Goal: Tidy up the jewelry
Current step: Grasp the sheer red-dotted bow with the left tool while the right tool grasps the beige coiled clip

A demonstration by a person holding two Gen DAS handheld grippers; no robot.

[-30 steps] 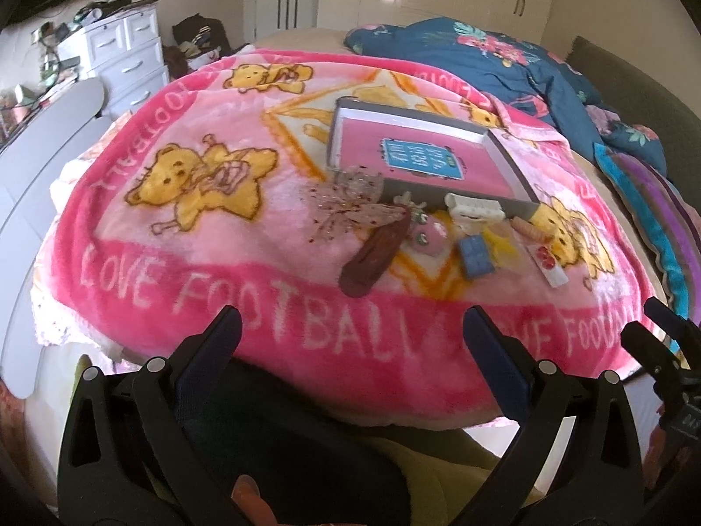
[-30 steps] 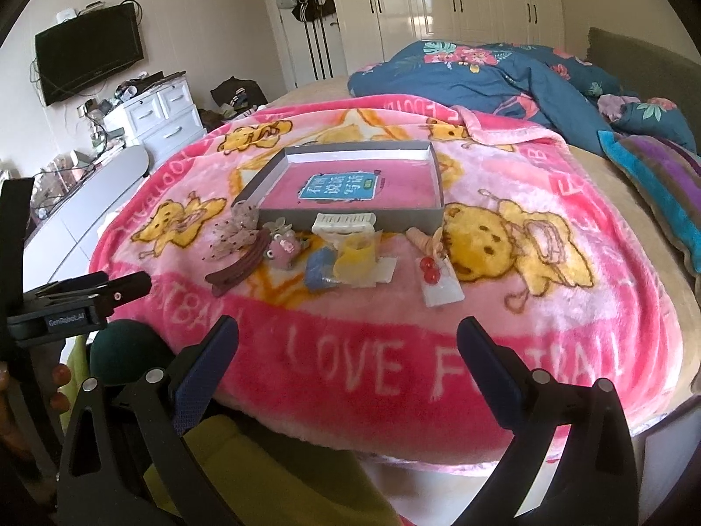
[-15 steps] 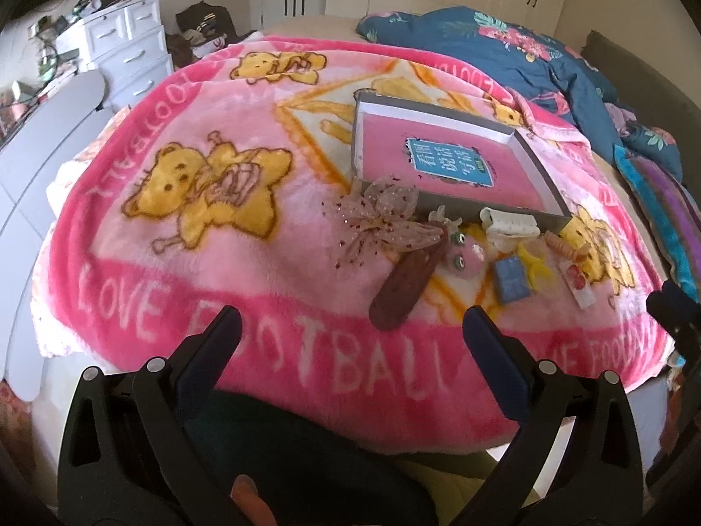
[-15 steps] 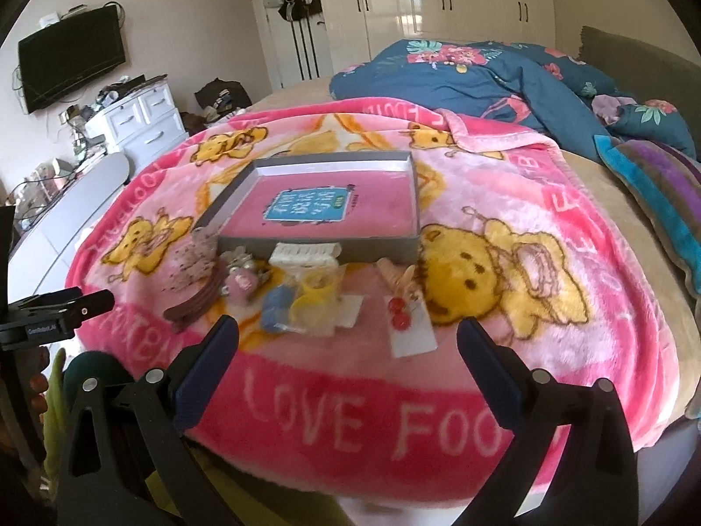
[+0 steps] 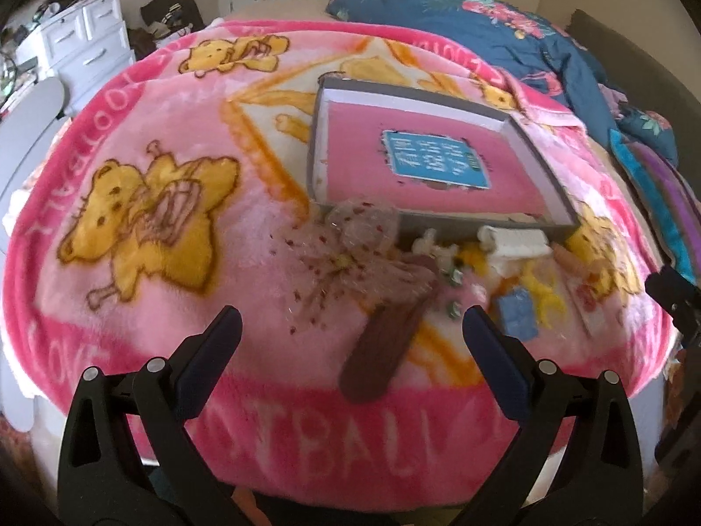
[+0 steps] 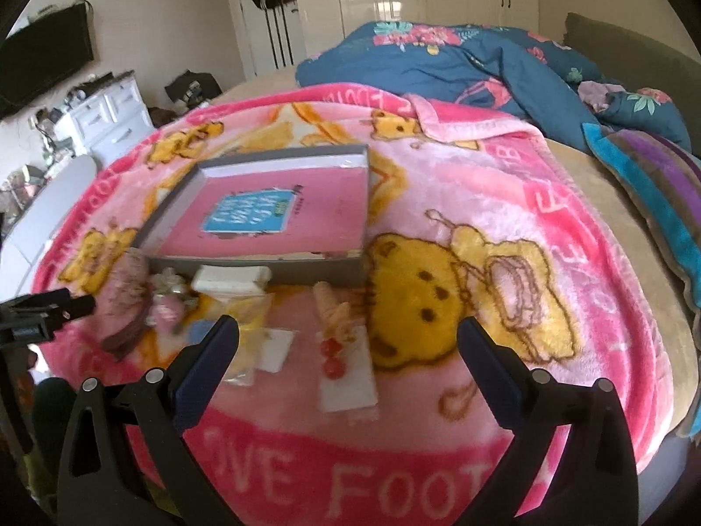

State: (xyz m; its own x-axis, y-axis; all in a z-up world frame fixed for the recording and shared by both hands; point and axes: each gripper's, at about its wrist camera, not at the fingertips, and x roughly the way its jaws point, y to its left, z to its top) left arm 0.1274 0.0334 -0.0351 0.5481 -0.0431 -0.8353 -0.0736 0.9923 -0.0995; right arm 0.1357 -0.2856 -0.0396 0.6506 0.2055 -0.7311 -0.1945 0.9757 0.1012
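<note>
Both claws, left point(image 5: 350, 328) and right point(image 6: 348, 328), gape empty above the pink blanket point(image 6: 569, 228); one grey tray point(image 6: 280, 269), one brown barrette point(image 5: 381, 350).

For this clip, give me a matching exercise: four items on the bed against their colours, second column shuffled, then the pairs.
Items:
1. long hair clip
2. claw clip
3. small beads on the card
4. label inside the tray

Colours:
A. white
B. blue
C. brown
D. red

Pairs: 1-C, 2-A, 3-D, 4-B
</note>
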